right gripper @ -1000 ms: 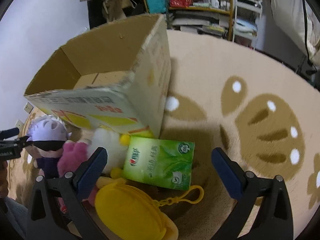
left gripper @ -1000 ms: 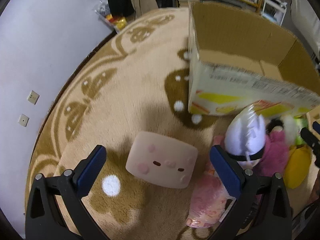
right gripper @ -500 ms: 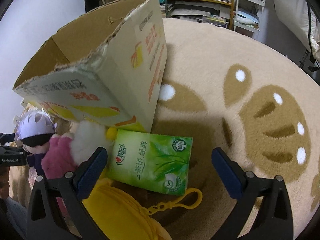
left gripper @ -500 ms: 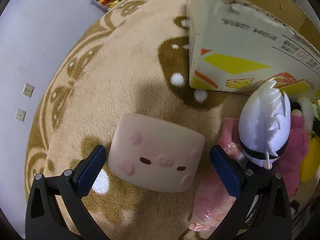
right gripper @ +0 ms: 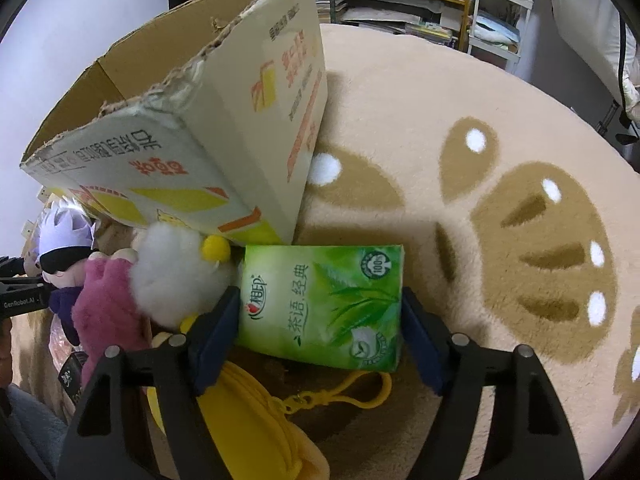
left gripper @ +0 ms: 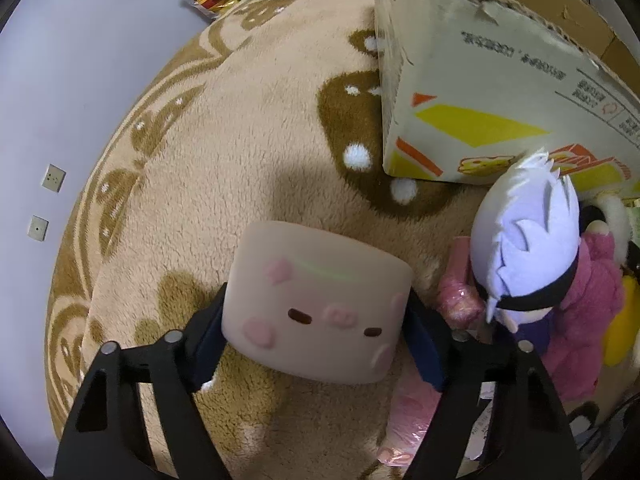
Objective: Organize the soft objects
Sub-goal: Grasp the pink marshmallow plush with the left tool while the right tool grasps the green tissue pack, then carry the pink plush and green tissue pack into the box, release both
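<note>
In the left wrist view my left gripper [left gripper: 314, 330] is shut on a pale pink block plush with a small face [left gripper: 316, 304], its pads pressing both sides, on the rug. In the right wrist view my right gripper [right gripper: 320, 330] is shut on a green tissue pack [right gripper: 324, 304], pads against both its short ends. An open cardboard box [left gripper: 480, 92] stands just behind the toys; it also shows in the right wrist view [right gripper: 192, 132].
A white-haired doll [left gripper: 524, 240], a pink plush [left gripper: 580, 320] and a pink wrapped pack [left gripper: 416, 416] lie right of the block plush. A white plush [right gripper: 172, 276] and a yellow pouch [right gripper: 248, 420] crowd the tissue pack. The beige patterned rug [right gripper: 500, 160] lies beneath; shelves stand behind.
Both grippers have moved down and forward onto their objects and closed: the left on the block plush, the right on the tissue pack.
</note>
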{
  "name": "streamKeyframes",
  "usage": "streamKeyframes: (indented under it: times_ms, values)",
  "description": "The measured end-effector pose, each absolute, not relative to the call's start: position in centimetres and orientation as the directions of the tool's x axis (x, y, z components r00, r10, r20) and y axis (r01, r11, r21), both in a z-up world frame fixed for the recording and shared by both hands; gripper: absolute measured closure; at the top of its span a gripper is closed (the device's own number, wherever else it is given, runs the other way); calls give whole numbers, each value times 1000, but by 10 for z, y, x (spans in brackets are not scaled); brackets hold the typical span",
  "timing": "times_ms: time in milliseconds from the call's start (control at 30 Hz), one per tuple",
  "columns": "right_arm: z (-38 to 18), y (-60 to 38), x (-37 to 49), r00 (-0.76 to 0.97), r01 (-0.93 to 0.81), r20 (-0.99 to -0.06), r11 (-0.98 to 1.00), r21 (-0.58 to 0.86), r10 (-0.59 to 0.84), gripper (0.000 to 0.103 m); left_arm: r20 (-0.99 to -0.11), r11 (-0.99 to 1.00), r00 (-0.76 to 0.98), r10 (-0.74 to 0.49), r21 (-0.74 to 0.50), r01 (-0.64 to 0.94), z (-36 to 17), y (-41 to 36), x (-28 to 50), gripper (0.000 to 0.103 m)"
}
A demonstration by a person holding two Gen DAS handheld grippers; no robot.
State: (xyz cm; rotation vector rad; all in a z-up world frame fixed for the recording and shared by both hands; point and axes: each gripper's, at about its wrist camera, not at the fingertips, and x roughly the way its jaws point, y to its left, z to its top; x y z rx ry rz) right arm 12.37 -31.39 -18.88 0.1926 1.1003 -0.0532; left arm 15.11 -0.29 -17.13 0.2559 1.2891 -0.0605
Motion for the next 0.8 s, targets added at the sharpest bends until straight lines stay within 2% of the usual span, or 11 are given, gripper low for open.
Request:
streamKeyframes:
  times_ms: [167, 367, 533, 800]
  values:
    - [-186, -315, 124, 457, 139, -888, 982, 128, 51, 23, -955, 974, 282, 87, 141, 178, -169, -1, 150, 42]
    - [-177, -303, 117, 472, 136, -881, 984, 119, 41, 23, -950, 970, 298, 94, 155, 187, -164, -1, 146, 50]
    - [-158, -296, 108, 527, 112, -849, 986, 124, 47, 24, -935, 968, 333, 119, 184, 170, -151, 0, 139, 51]
    - [-107, -283, 79, 668, 68, -740, 985, 156, 72, 24, -887, 980, 459, 52, 135, 148, -110, 1, 116, 50]
